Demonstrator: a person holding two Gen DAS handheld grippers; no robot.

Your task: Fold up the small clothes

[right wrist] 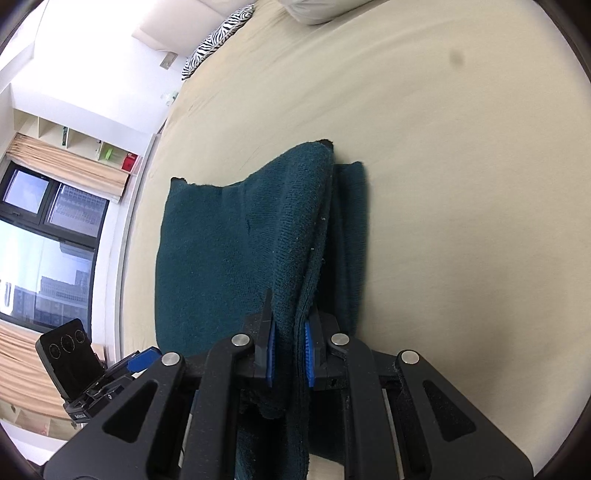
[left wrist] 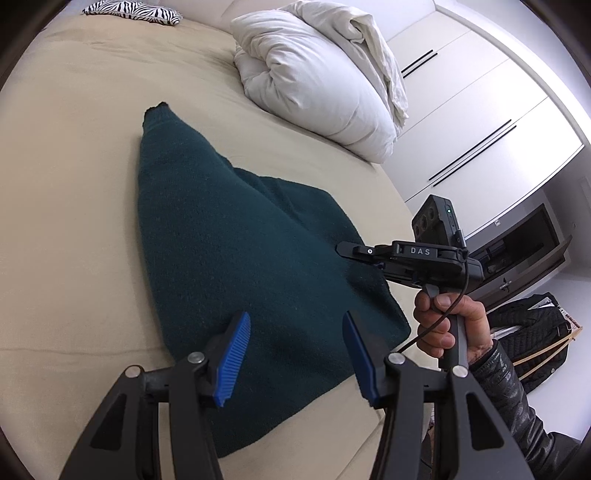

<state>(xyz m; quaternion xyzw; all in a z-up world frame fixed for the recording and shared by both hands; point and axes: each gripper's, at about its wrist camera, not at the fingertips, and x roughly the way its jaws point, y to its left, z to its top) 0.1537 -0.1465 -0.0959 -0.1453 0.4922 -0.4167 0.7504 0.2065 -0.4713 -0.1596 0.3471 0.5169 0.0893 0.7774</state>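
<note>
Presently, entry for one garment part-way through folding.
Item: dark green knitted garment (left wrist: 236, 236), lying on the beige bed sheet (left wrist: 74, 184), towards the near edge of the bed.
Condition of item: already doubled at least once; the right wrist view shows several layers stacked along one long edge, and the left wrist view shows a tapering shape, narrow at the far end and broad near the grippers.
Left gripper (left wrist: 295, 354): jaws parted, blue pads apart, nothing pinched; it hovers over the near broad end of the garment.
Right gripper (right wrist: 288, 354): clamped on a bunched edge of the garment, the knit squeezed between both blue pads and rising slightly from the bed there.
Right hand (left wrist: 443, 325): wrapped around the handle of its tool, at the bed's side edge, seen from the left wrist view.
Done, by judgement: a lengthwise fold looks complete, and the stacked edges are roughly even.
Left, by judgement: at least one more fold across to make a compact bundle, then smoothing and release; the near corner held by the right tool is not yet laid down.
Other contents: white duvet (left wrist: 317, 81) heaped at the far side of the bed, well apart from the garment; zebra-print cushion (left wrist: 133, 11) at the far end.
Other clothes to fold: none visible.
</note>
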